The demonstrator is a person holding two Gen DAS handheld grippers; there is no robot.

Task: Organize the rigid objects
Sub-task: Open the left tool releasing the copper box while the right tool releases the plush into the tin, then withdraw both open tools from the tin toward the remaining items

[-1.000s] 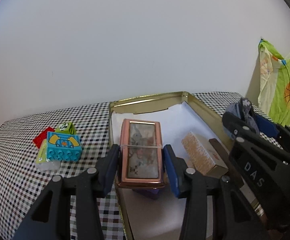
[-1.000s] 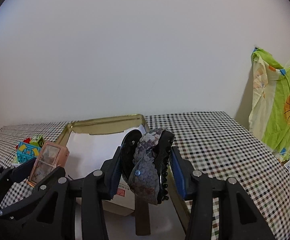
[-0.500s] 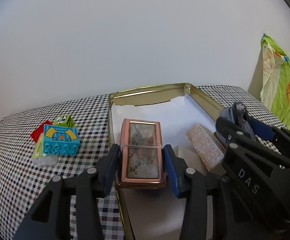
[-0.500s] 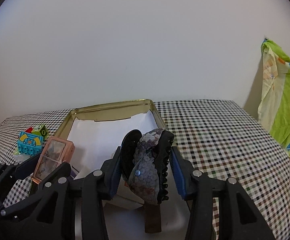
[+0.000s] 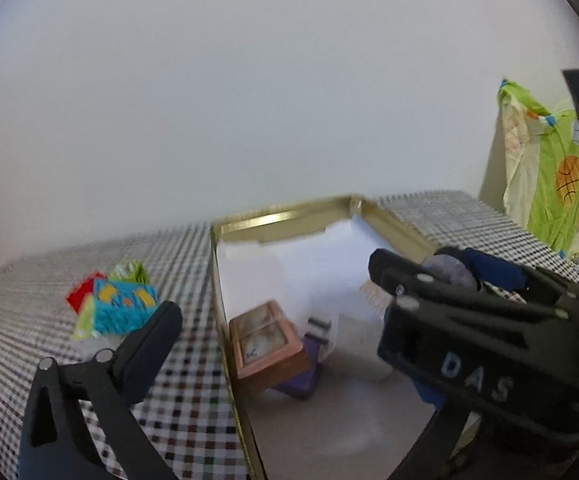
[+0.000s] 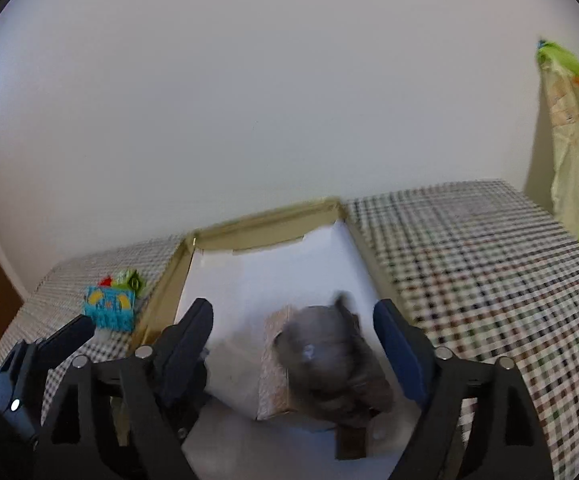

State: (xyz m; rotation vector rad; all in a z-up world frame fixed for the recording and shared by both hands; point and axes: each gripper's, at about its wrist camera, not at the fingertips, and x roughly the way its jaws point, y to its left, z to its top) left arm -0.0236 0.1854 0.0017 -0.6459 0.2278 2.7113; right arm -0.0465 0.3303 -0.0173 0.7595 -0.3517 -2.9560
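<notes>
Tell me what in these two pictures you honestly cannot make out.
- Left wrist view: the right finger of the left tool is hidden behind the right tool, though it looks open.
- Left wrist view: the purple thing under the pink framed box is mostly covered, so I cannot name it.
- Right wrist view: the grey hair clip is motion-blurred, its teeth unreadable.
- Right wrist view: the patterned box is partly hidden by that clip.

gold tin [image 5: 281, 216] with white lining | pink-framed box [image 5: 265, 344] | grey speckled hair clip [image 6: 325, 352] | black-and-white checked tablecloth [image 6: 469, 248] | blue, green, red toy bricks [image 5: 117, 304] | green patterned cloth [image 5: 549, 184]
</notes>
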